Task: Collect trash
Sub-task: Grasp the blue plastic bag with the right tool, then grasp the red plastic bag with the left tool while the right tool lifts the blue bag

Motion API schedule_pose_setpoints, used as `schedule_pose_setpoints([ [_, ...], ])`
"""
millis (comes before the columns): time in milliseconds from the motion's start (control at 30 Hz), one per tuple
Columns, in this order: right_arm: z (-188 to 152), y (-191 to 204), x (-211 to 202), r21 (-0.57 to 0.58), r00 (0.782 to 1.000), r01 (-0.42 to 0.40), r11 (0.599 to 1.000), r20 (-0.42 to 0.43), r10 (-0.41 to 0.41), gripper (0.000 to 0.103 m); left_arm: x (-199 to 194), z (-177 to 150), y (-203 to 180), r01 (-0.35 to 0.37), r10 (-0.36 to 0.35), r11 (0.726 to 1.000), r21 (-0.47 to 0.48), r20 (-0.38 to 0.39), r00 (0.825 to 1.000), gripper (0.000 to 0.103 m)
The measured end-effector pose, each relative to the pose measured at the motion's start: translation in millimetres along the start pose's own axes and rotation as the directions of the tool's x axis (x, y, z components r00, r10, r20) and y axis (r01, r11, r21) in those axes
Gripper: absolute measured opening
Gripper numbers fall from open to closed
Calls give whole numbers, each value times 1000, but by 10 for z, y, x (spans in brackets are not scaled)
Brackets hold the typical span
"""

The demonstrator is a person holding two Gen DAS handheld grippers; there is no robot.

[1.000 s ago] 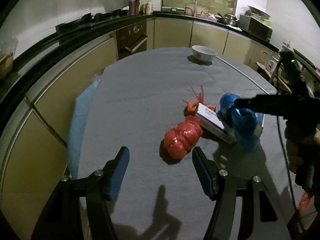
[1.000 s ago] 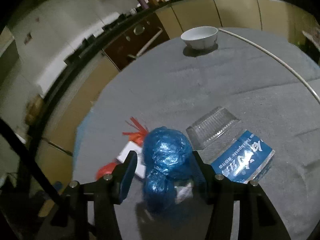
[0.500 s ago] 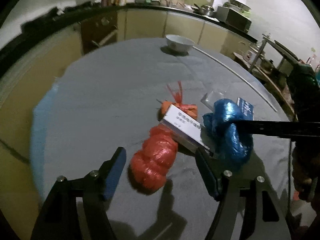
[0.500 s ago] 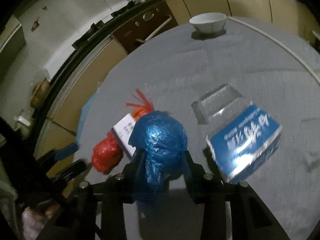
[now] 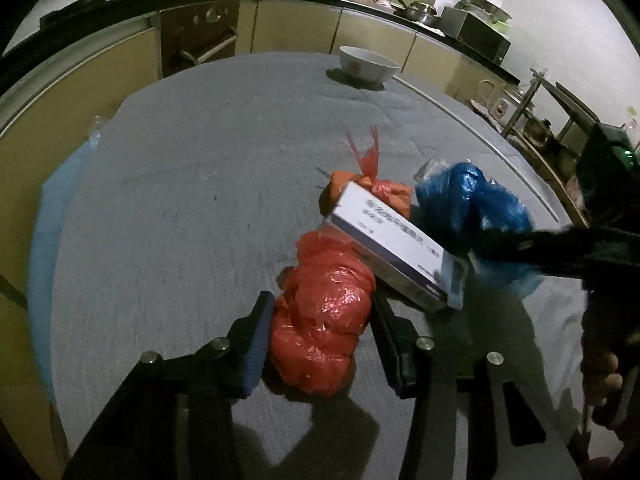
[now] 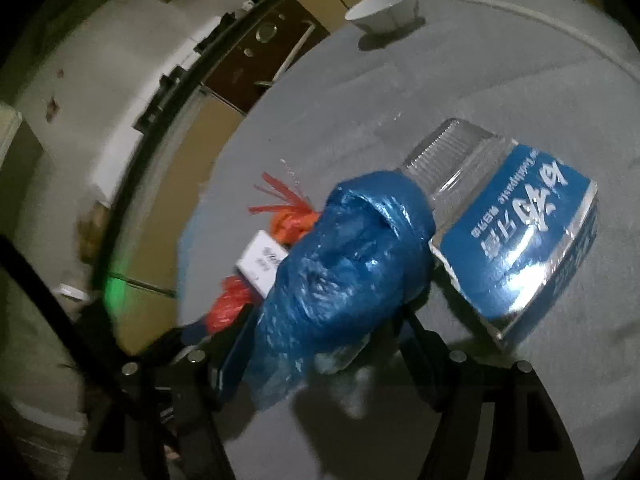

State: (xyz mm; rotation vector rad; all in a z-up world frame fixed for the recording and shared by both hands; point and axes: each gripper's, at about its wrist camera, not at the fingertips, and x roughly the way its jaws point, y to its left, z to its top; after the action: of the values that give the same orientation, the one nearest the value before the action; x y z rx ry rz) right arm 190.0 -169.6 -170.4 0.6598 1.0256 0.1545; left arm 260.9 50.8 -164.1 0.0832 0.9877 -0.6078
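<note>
A crumpled red plastic bag (image 5: 320, 316) lies on the grey table between the fingers of my left gripper (image 5: 320, 332), which stand close on both sides of it. A white carton (image 5: 394, 242) leans against it, with a knotted orange bag (image 5: 372, 188) behind. My right gripper (image 6: 320, 344) is shut on a crumpled blue plastic bag (image 6: 344, 264) and holds it tilted above the table; the bag also shows in the left wrist view (image 5: 480, 216). A blue toothpaste box (image 6: 524, 240) and a clear plastic tray (image 6: 448, 156) lie beside it.
A white bowl (image 5: 368, 66) stands at the far side of the round table (image 5: 180, 200). Kitchen cabinets and an oven (image 5: 200, 36) run behind. A shelf with kettles (image 5: 532, 128) stands at the right.
My left gripper has moved forward around the red bag and its fingers have narrowed. My right gripper has tilted and lifted the blue bag.
</note>
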Motion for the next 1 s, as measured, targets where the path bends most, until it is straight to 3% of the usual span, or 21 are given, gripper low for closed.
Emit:
schedule_pose_setpoints([
  [33, -26, 4, 44, -7, 1000, 10, 1000, -16, -10, 35, -24, -38, -16, -4, 4, 1000, -4, 2, 1000, 49],
  [233, -180, -60, -109, -66, 1000, 20, 998, 21, -19, 27, -305, -341, -63, -14, 16, 998, -59, 35, 999, 49],
  [400, -523, -146, -532, -164, 1000, 14, 986, 14, -11, 26, -582, -613, -258, -7, 10, 998, -60, 58, 998, 49],
  [567, -937, -456, -985, -190, 999, 42, 981, 0, -43, 26, -727, -780, -550, 4, -1, 999, -36, 71, 998, 49],
  [633, -995, -554, -1117, -169, 1000, 14, 985, -5, -15, 26, -751, -811, -613, 1, 3, 999, -47, 80, 997, 49],
  [767, -862, -612, -1244, -71, 999, -37, 997, 25, 39, 34, -838, -909, -715, 6, 2, 996, -84, 101, 995, 49],
  [800, -803, -586, -1264, -66, 997, -52, 996, 47, 55, 41, -870, -936, -732, 13, -4, 996, -88, 106, 994, 49],
  [833, -757, -539, -1291, -75, 996, -58, 995, 69, 63, 59, -897, -961, -745, 13, -3, 996, -87, 110, 994, 49],
  [900, -645, -397, -1300, -110, 990, -62, 992, 121, 75, 74, -957, -992, -752, -1, 11, 997, -83, 117, 993, 50],
  [1000, -435, -140, -1226, -173, 983, -53, 983, 165, 82, 73, -1054, -1040, -708, -2, 14, 995, -96, 126, 992, 50],
])
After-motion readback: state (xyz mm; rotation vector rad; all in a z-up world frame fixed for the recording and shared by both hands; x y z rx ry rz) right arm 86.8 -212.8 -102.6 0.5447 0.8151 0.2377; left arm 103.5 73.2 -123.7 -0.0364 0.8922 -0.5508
